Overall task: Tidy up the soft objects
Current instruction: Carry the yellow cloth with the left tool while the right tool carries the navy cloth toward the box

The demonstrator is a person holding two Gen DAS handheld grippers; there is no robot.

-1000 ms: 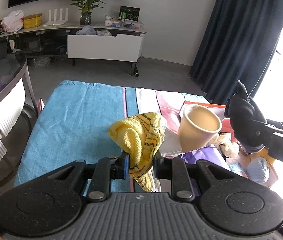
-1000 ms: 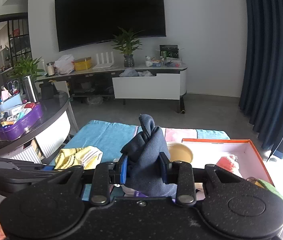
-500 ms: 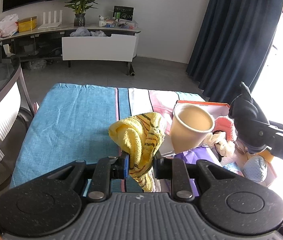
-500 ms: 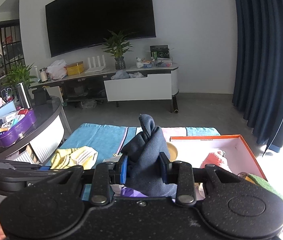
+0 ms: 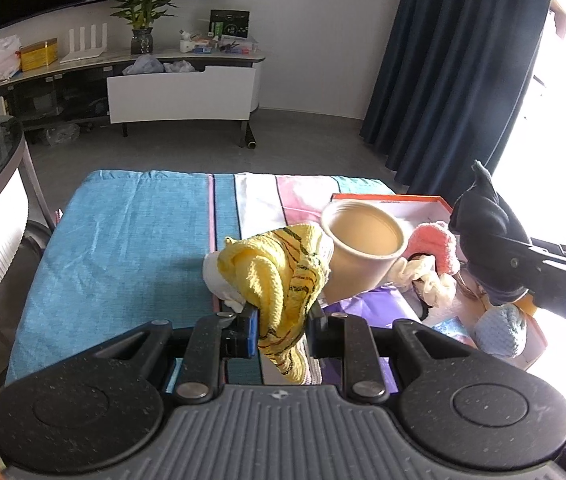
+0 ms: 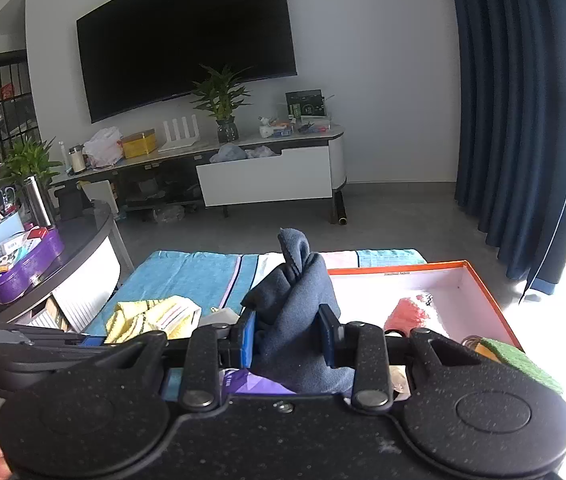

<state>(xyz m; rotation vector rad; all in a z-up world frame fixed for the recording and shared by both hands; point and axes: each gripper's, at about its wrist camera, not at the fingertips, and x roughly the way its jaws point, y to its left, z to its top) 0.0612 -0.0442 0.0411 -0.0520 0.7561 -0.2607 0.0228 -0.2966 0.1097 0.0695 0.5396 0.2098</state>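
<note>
Yellow knit cloth (image 5: pixel 279 276) pinched in left tongs (image 5: pixel 282 328), angled down, right tongs (image 6: pixel 287 338) clamping dark blue cloth (image 6: pixel 297 312)

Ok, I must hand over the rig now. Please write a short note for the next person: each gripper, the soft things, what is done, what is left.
Left gripper: shut on the yellow cloth, held above the blue towel.
Right gripper: shut on the dark cloth, held near the orange box.
Done: pink knit, cream scrunchie and blue knit lie in the box.
Left: both held cloths are not yet put down. The paper cup stands by the box.
</note>
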